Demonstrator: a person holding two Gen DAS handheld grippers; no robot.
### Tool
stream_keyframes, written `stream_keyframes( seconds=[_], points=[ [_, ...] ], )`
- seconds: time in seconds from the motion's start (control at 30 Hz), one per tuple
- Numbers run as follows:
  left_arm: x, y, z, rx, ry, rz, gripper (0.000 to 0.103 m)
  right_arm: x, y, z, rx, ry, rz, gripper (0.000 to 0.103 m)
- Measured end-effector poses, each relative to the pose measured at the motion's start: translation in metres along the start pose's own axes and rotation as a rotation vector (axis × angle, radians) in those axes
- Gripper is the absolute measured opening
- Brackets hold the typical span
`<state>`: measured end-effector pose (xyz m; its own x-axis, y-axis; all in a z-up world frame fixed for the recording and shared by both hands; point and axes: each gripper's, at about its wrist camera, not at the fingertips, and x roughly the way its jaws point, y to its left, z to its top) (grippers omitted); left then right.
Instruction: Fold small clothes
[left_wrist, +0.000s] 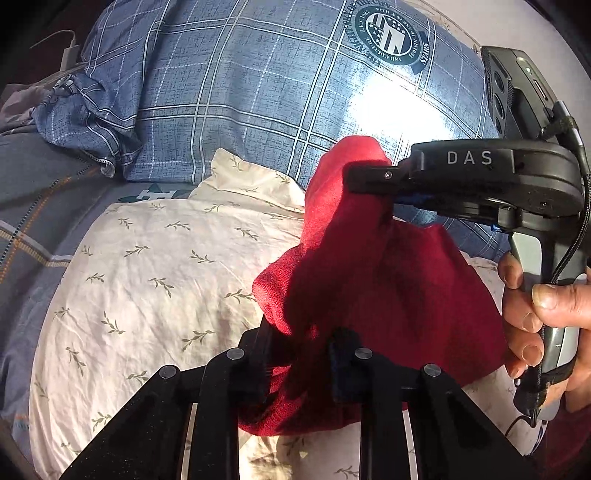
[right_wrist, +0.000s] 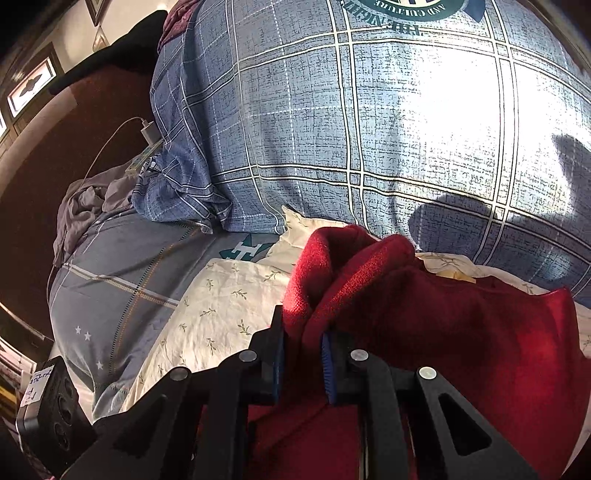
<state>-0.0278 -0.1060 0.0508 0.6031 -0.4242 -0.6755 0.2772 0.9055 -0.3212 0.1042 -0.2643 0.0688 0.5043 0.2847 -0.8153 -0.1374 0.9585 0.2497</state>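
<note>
Right now one red garment (left_wrist: 388, 295) hangs bunched between two tools above one cream leaf-print sheet (left_wrist: 155, 266): left tool (left_wrist: 301, 365) and right tool (right_wrist: 303, 365) each pinch its fabric. One blue plaid pillow (left_wrist: 240, 92) lies behind.

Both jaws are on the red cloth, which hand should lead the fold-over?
Right, probably. The right gripper pinches the red cloth's raised top edge over the cream sheet; the left gripper bunches the near edge, likely the better anchor.

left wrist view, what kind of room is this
Most likely a bedroom, with the work done on a bed: a big blue plaid pillow, a cream leaf-print sheet, and a phone charger with its cable beside the bedding.
</note>
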Motion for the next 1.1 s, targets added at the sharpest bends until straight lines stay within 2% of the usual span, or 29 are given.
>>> stream_keyframes(
  seconds=[0.27,0.43,0.57,0.83,0.97,1.1],
  points=[
    [-0.005,-0.005,0.003,-0.021,0.021,-0.025,0.019,-0.004,0.008,0.003,-0.053,0.012,-0.041,0.016],
    [-0.015,-0.035,0.009,0.027,0.028,-0.059,0.019,-0.026,-0.003,0.005,-0.080,0.001,-0.070,0.016],
    [-0.013,-0.070,0.016,0.057,0.041,-0.119,0.018,-0.051,-0.030,0.004,-0.058,-0.020,-0.114,0.016],
    [0.008,-0.156,0.015,0.166,0.077,-0.219,0.018,-0.097,-0.109,-0.010,0.040,-0.054,-0.196,0.016],
    [0.028,-0.187,0.009,0.195,0.103,-0.249,0.018,-0.103,-0.148,-0.021,0.101,-0.060,-0.227,0.016],
    [0.061,-0.209,0.001,0.198,0.163,-0.273,0.018,-0.088,-0.184,-0.031,0.152,-0.038,-0.281,0.016]
  ],
)
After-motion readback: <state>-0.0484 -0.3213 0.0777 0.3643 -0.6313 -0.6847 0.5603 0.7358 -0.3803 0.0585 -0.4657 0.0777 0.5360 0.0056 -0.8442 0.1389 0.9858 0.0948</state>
